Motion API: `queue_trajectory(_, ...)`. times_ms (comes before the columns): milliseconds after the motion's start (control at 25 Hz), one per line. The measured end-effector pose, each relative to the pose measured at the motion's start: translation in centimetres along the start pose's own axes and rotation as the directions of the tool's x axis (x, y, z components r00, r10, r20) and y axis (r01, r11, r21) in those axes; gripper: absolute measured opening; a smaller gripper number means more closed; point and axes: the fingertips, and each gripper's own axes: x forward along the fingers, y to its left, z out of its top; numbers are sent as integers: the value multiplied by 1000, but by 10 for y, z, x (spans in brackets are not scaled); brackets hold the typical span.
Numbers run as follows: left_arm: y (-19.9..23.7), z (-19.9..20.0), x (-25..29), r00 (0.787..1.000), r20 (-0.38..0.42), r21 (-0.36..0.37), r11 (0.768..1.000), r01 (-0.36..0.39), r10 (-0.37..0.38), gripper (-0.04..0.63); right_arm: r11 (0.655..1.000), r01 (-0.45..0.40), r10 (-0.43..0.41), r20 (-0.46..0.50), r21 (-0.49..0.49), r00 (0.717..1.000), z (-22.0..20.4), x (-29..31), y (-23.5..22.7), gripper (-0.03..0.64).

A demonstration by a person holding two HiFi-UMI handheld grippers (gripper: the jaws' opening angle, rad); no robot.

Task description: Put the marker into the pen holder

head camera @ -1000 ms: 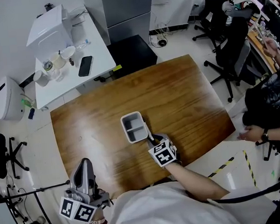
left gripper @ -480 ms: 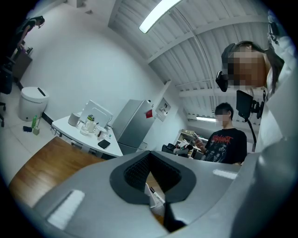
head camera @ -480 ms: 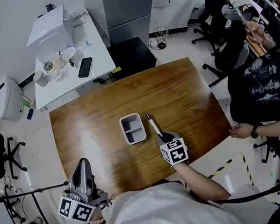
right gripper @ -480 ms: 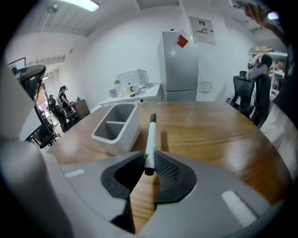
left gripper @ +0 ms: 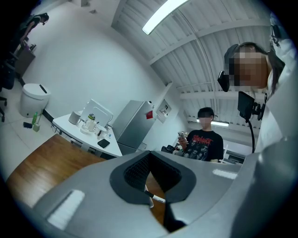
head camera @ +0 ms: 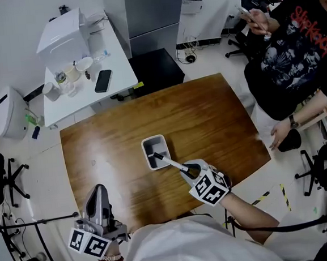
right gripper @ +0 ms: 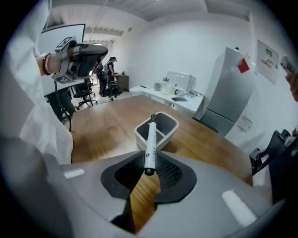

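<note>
A white marker with a black cap (head camera: 169,162) is pinched at its rear end in my right gripper (head camera: 189,169), which is shut on it. It slants up and to the left, and its capped end is over the near compartment of the grey two-compartment pen holder (head camera: 156,152) in the middle of the wooden table (head camera: 218,111). In the right gripper view the marker (right gripper: 149,144) points straight at the holder (right gripper: 163,124). My left gripper (head camera: 98,202) hangs at the table's front left edge, shut and holding nothing.
A person in a black printed shirt (head camera: 292,42) stands at the table's right edge with a hand (head camera: 279,134) near its corner. Behind the table stand a white side table (head camera: 112,66) with cups and a phone, and a grey cabinet (head camera: 153,8). Office chairs are at the far right.
My right gripper swung the marker left, from beside the holder's right side to over its near compartment. The person at the right came closer to the table. The left gripper stayed put.
</note>
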Motion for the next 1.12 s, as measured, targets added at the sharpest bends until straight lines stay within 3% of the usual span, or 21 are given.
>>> queue_trajectory(200, 1, 8, 0, 1000, 12, -6, 1000, 1, -1, -23, 990, -49, 39, -73, -135, 997, 5, 14, 14, 67)
queue_trajectory(320, 0, 10, -1, 1000, 14, -7, 1000, 2, -2, -23, 986, -43, 27, -97, -160, 995, 6, 12, 15, 69)
queue_trajectory(960, 15, 12, -9, 999, 34, -28, 999, -29, 30, -23, 994, 27, -29, -19, -107, 999, 34, 31, -4, 74)
queue_trajectory(1120, 16, 14, -15, 998, 44, -26, 999, -41, 42, -23, 998, 49, -48, 43, -30, 998, 46, 34, -9, 158)
